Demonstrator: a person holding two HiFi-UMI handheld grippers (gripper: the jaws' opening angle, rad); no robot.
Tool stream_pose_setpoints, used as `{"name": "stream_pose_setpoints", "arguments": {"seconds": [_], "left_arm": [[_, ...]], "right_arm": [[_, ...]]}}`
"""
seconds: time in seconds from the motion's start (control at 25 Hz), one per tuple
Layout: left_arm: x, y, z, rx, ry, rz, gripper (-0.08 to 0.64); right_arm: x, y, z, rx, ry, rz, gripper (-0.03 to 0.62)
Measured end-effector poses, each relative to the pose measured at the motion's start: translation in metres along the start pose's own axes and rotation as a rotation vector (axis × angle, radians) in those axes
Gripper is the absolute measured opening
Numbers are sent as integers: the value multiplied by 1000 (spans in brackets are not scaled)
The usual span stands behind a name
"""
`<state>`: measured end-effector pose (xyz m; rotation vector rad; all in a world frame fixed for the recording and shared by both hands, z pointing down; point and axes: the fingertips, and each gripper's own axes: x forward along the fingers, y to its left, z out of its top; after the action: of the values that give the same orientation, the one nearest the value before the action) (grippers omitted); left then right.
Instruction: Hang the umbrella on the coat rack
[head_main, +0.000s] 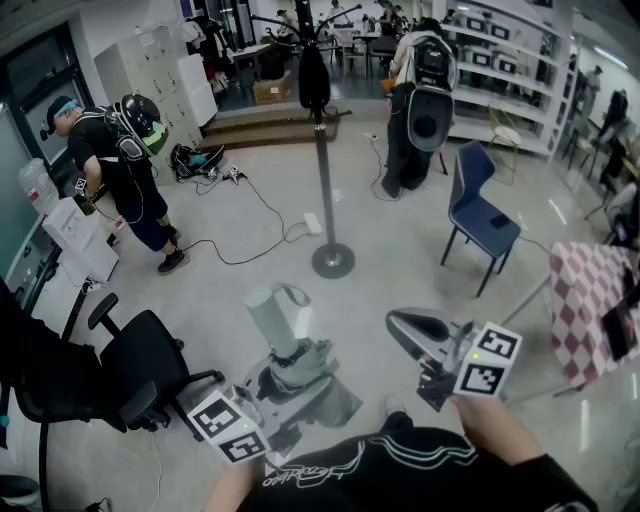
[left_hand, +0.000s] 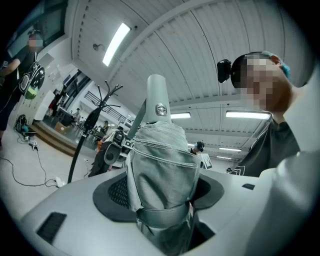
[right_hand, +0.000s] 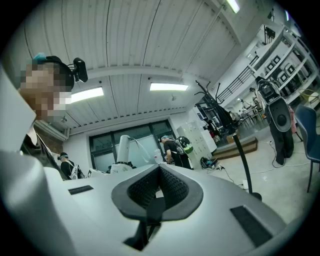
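A folded grey umbrella (head_main: 283, 330) with a pale handle and wrist strap stands upright in my left gripper (head_main: 292, 378), low in the head view. In the left gripper view the umbrella's fabric (left_hand: 162, 165) fills the space between the jaws, and my left gripper (left_hand: 163, 202) is shut on it. My right gripper (head_main: 402, 326) hovers to the umbrella's right, shut and empty; its pads (right_hand: 172, 186) meet. The black coat rack (head_main: 322, 130) stands ahead on a round base (head_main: 333, 261), with a dark item hanging near its top. The coat rack (left_hand: 85, 132) and the coat rack (right_hand: 236, 145) show in both gripper views.
A blue chair (head_main: 480, 212) stands right of the rack. A black office chair (head_main: 140, 372) is at the left and a checkered table (head_main: 592, 300) at the right. Cables (head_main: 250, 245) trail over the floor. One person (head_main: 120, 165) stands left, another (head_main: 412, 105) behind the rack.
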<state>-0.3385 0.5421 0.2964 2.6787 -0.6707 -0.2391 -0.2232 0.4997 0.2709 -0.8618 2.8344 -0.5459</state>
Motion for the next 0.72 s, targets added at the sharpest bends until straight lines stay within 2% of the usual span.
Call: {"name": "stream_pose_setpoints", "arguments": {"seconds": [0.36,0.72], "left_arm": [[-6,-14,-1,29,6,-13,267],[23,-1,-8,-19,15,-32,267]], "right_arm": [[-11,19,0,-22,2,-20,11],[-24,-19,-6,45,8,-90,12]]}}
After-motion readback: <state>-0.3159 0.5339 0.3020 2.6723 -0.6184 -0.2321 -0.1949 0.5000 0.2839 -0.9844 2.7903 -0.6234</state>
